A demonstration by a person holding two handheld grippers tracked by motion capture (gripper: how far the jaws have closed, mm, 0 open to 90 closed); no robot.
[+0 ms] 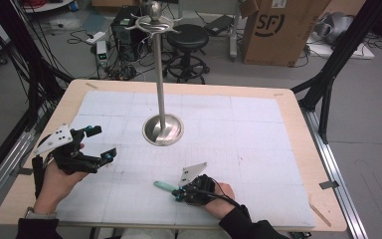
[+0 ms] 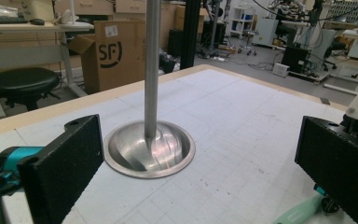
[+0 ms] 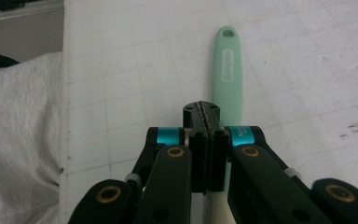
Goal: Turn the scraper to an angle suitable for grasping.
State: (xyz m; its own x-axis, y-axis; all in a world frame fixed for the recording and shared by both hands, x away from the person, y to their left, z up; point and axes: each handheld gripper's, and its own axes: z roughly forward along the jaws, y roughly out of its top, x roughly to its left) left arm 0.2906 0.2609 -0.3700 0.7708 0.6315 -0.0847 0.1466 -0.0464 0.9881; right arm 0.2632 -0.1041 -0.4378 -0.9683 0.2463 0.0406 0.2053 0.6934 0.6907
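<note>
A mint-green tool handle with a hole at its tip lies flat on the white gridded mat, near the front. My right gripper rests on the mat at the handle's near end. In the right gripper view its jaws are pressed together, and the handle runs on from beside and beneath the right gripper. Whether the jaws pinch any part of the tool is hidden. My left gripper hovers open at the left, holding nothing. It faces a metal stand with a tall pole. Between the open jaws, the left gripper view shows the stand's dished base.
The stand's pole ends in curved hooks high over the table's far side. Beyond the wooden table edge stand a black stool and a cardboard box. A light cloth lies past the mat's front edge.
</note>
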